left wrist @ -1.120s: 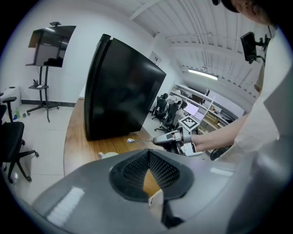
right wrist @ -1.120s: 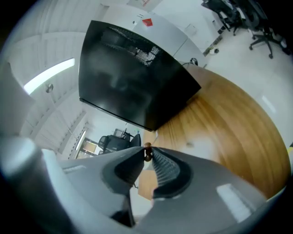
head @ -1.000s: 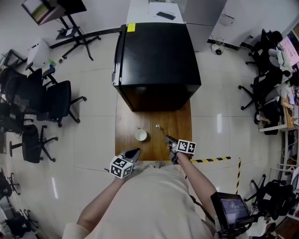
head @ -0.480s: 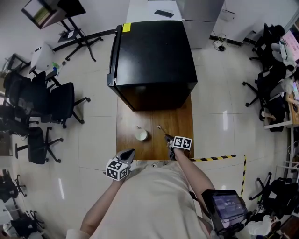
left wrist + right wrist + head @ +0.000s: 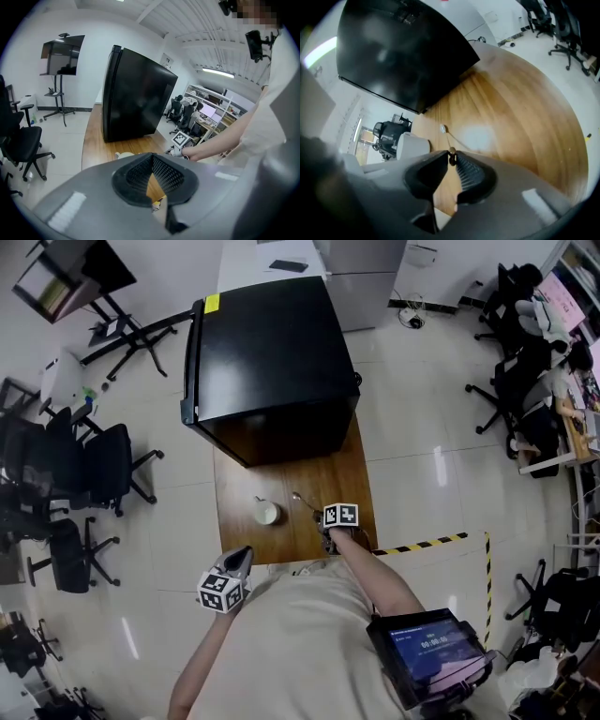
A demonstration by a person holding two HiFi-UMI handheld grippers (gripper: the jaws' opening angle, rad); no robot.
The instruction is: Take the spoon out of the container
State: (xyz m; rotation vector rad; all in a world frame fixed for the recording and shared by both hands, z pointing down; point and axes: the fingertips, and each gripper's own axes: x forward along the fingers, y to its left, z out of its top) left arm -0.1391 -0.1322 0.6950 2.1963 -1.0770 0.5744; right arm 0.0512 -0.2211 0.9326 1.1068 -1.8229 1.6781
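A white cup (image 5: pixel 266 512) stands on the wooden table (image 5: pixel 309 470), in front of the black fridge. To the cup's right, outside it, is the thin metal spoon (image 5: pixel 302 501). My right gripper (image 5: pixel 327 527) is shut on the tip of its handle. In the right gripper view the handle end (image 5: pixel 451 153) sits pinched between the jaw tips, and the spoon's bowl (image 5: pixel 443 128) points away, low over the wood beside the cup (image 5: pixel 412 145). I cannot tell whether the bowl touches the table. My left gripper (image 5: pixel 240 562) hangs at the table's near edge, shut and empty (image 5: pixel 152 158).
A black fridge (image 5: pixel 262 352) fills the far half of the table. Office chairs (image 5: pixel 94 465) stand on the floor to the left. Yellow-and-black tape (image 5: pixel 427 542) runs along the floor to the right. A tablet (image 5: pixel 427 652) hangs at the person's right side.
The head view has swung, so everything sits further left in the frame. The right gripper keeps the spoon to the right of the cup; the left gripper stays at the near edge.
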